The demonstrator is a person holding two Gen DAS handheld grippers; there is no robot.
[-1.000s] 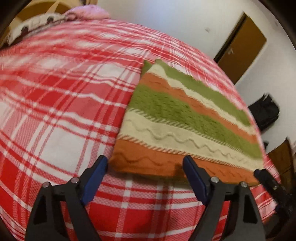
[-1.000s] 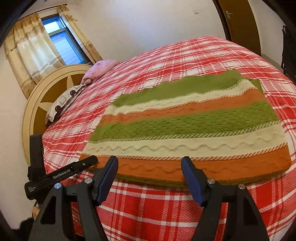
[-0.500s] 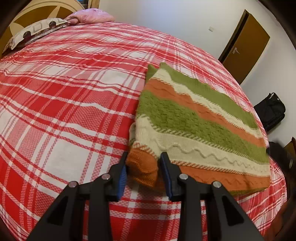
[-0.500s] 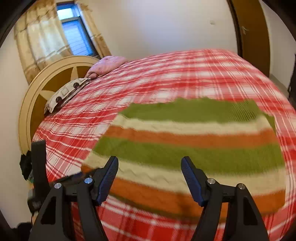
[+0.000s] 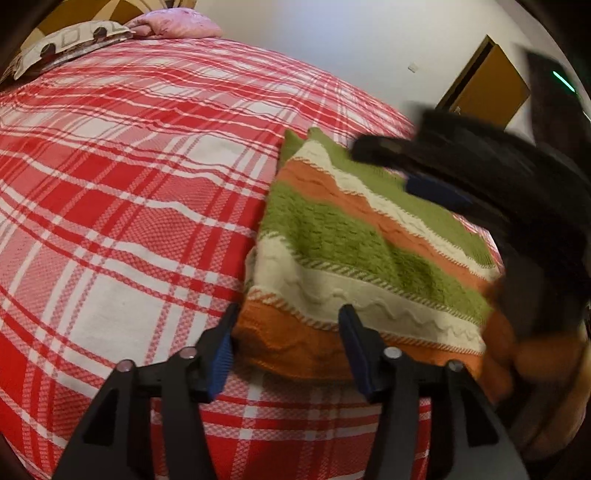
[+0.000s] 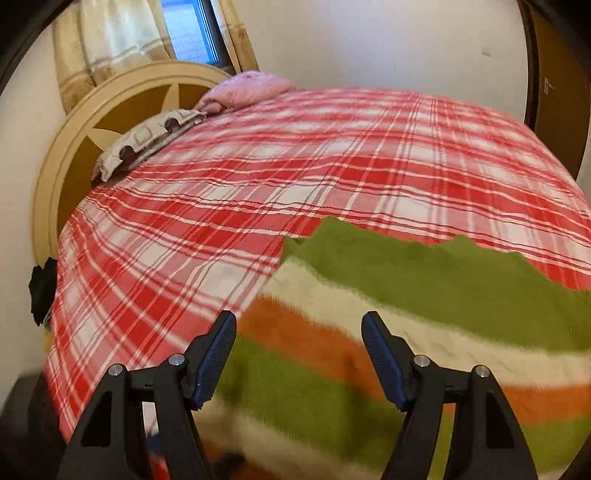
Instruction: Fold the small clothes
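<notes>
A folded knit garment (image 5: pixel 347 251) with green, orange and cream stripes lies on the red plaid bedspread (image 5: pixel 129 206). My left gripper (image 5: pixel 288 339) is open, its blue-padded jaws on either side of the garment's near left orange corner. My right gripper (image 6: pixel 299 350) is open and hovers over the garment (image 6: pixel 424 332), which looks blurred beneath it. In the left wrist view the right gripper (image 5: pixel 436 184) shows as a dark blurred shape above the garment's right side.
Pillows (image 6: pixel 155 133) and a pink cushion (image 6: pixel 247 86) lie at the round cream headboard (image 6: pixel 92 122). A curtained window (image 6: pixel 188 33) is behind it. A brown door (image 5: pixel 487 85) stands at the far right wall. The bed's edge runs along the left in the right wrist view.
My left gripper, half closed around the orange corner half a second ago, has opened wider. My right gripper has moved forward and up over the garment, into the left wrist view.
</notes>
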